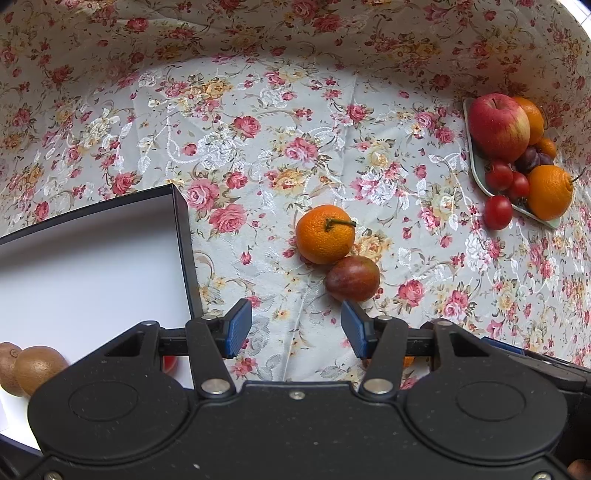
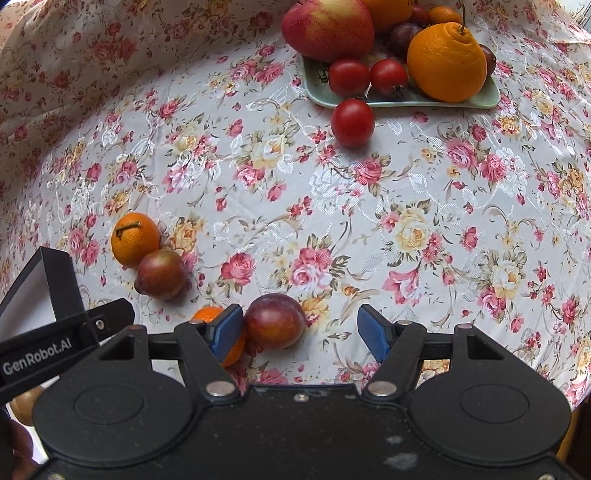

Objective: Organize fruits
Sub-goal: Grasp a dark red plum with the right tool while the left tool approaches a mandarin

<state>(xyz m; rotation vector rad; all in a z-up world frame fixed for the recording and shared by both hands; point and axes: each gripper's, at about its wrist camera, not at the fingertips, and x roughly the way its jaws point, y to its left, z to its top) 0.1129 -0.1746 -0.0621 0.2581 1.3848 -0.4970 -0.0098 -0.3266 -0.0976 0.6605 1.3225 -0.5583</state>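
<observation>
A small orange (image 1: 325,234) with a stem lies on the floral cloth, touching a dark red plum (image 1: 353,278); both also show in the right wrist view, the orange (image 2: 135,239) and the plum (image 2: 161,273). My left gripper (image 1: 296,329) is open and empty just short of that plum. My right gripper (image 2: 301,332) is open; a second plum (image 2: 275,320) lies between its fingers, against the left pad (image 2: 225,330), with a small orange (image 2: 218,334) behind that pad. A black box (image 1: 88,266) with a white inside holds brown kiwis (image 1: 33,367).
A pale green plate (image 2: 402,98) at the back holds an apple (image 2: 328,27), a large orange (image 2: 447,62), plums and cherry tomatoes. One tomato (image 2: 352,122) lies on the cloth just off the plate. The left gripper's body (image 2: 55,339) sits left of my right gripper.
</observation>
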